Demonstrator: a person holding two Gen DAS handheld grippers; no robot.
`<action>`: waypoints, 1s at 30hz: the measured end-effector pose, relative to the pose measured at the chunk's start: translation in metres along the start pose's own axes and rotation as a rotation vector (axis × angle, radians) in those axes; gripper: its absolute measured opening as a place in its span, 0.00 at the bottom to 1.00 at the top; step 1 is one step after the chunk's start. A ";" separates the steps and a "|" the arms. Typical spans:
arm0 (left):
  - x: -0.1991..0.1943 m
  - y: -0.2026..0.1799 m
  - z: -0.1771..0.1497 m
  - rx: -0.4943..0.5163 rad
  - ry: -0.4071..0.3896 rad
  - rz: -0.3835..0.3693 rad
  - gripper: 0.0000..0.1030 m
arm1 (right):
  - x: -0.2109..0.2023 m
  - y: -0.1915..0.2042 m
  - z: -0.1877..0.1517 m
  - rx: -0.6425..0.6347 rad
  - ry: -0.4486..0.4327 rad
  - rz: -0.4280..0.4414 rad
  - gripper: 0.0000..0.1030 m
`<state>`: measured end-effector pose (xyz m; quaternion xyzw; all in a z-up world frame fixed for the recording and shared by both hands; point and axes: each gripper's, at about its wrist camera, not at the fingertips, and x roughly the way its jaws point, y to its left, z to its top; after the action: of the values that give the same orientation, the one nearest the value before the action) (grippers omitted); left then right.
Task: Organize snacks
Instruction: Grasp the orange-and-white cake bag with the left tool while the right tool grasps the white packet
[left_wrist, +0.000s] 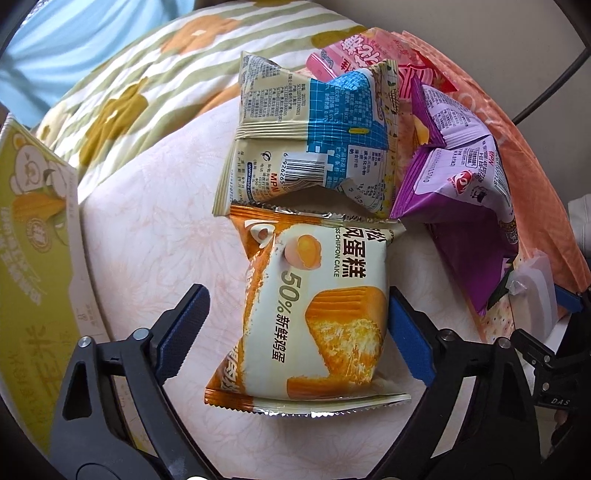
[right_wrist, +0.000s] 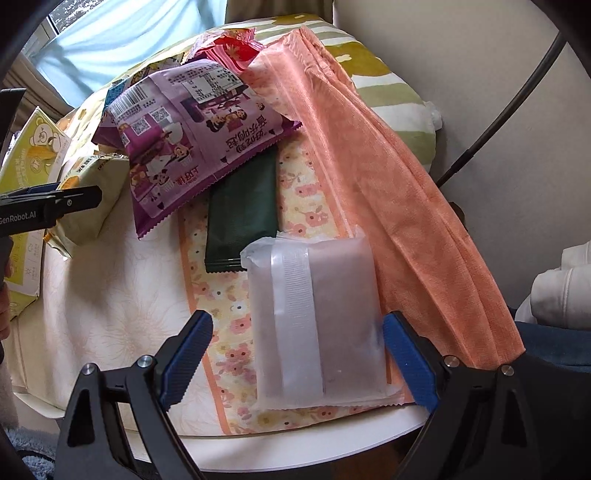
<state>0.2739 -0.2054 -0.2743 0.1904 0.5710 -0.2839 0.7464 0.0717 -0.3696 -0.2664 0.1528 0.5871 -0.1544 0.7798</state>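
Observation:
In the left wrist view an orange and cream chiffon cake packet lies flat between the fingers of my left gripper, which is open around it. The right pad touches its edge; the left pad stands apart. Beyond it lie a cream and blue packet, a purple packet and a pink packet. In the right wrist view my right gripper is open around a frosted translucent packet. Beyond it lie a dark green packet and the purple packet.
A round white table carries a floral cloth and a folded orange towel. A green and yellow box stands at the left. A striped patterned cushion lies behind. The left gripper's body shows in the right wrist view.

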 end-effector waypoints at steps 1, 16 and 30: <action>0.001 0.001 0.000 -0.004 0.002 -0.009 0.86 | 0.001 0.001 0.001 0.001 0.003 -0.003 0.90; -0.004 -0.002 -0.012 0.000 0.003 -0.036 0.61 | 0.011 0.005 0.000 -0.008 0.013 -0.019 0.87; -0.018 -0.006 -0.030 -0.060 -0.008 -0.024 0.61 | 0.006 0.011 -0.011 -0.071 0.016 -0.080 0.57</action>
<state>0.2445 -0.1880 -0.2654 0.1599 0.5787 -0.2761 0.7506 0.0683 -0.3557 -0.2742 0.1024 0.6042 -0.1633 0.7732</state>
